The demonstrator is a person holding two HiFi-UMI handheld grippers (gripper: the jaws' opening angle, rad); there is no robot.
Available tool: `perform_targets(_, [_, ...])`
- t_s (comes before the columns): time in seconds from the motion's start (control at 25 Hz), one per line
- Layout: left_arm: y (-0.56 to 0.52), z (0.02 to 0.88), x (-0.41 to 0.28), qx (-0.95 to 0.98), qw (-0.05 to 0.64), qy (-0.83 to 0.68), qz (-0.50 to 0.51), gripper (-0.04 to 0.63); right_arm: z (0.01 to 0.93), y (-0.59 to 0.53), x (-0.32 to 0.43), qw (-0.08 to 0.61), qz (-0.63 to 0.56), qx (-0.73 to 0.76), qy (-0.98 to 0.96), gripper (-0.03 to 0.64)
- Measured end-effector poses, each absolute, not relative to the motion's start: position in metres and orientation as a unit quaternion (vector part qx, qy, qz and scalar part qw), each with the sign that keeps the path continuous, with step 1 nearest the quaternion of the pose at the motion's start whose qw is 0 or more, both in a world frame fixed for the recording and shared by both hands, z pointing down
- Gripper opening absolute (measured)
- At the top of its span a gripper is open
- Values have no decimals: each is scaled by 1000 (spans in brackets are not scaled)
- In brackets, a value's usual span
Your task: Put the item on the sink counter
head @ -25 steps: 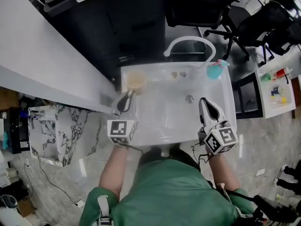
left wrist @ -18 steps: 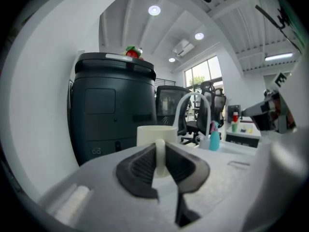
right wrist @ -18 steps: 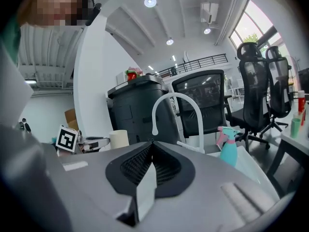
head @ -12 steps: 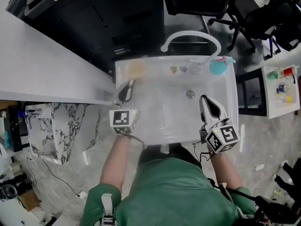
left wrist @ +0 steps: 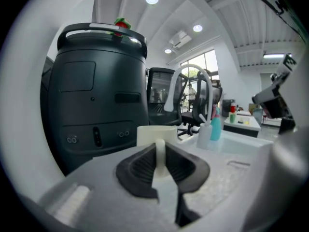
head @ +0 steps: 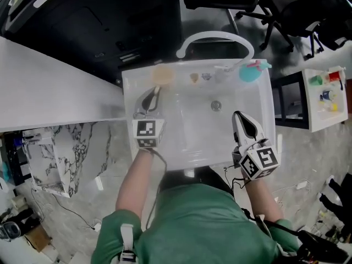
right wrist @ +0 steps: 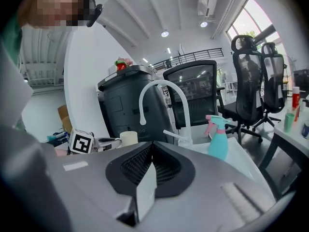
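White sink counter (head: pixel 130 87) carried a faucet (head: pixel 214 36) and a teal spray bottle (head: pixel 250 71) at its back edge. Left gripper (head: pixel 155 91) was clamped on the handle of the beige cup (head: pixel 163 75) at the back-left corner; resting or just above, I could not tell. Right gripper (head: pixel 237 117) hovered near the front-right edge, jaws together, empty. Prob. only set-down & release were left.

My left hand-held gripper (head: pixel 154 94) has pushed forward, and the cream cup (head: pixel 163 75) clamped just ahead of its jaws now sits nearer the sink's (head: pixel 130 95) back rim and the faucet (head: pixel 215 36).
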State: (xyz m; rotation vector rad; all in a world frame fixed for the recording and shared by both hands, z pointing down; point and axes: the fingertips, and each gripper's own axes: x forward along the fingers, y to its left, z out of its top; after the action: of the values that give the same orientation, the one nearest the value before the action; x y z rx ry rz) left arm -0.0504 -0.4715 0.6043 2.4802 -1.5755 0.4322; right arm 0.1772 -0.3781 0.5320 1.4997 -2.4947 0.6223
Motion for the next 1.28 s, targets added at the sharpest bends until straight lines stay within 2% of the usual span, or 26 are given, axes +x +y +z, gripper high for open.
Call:
perform_targets(0.52, [-496, 661, -15, 832, 92, -515, 182, 37, 558, -370, 207, 93, 231, 527, -813, 2])
perform_targets(1.12, [-489, 696, -11, 816, 126, -509, 241, 49, 564, -360, 189, 100, 239, 503, -825, 2])
perform_targets(1.28, [-485, 709, -16, 804, 156, -510, 261, 128, 559, -359, 187, 101, 236, 502, -826, 2])
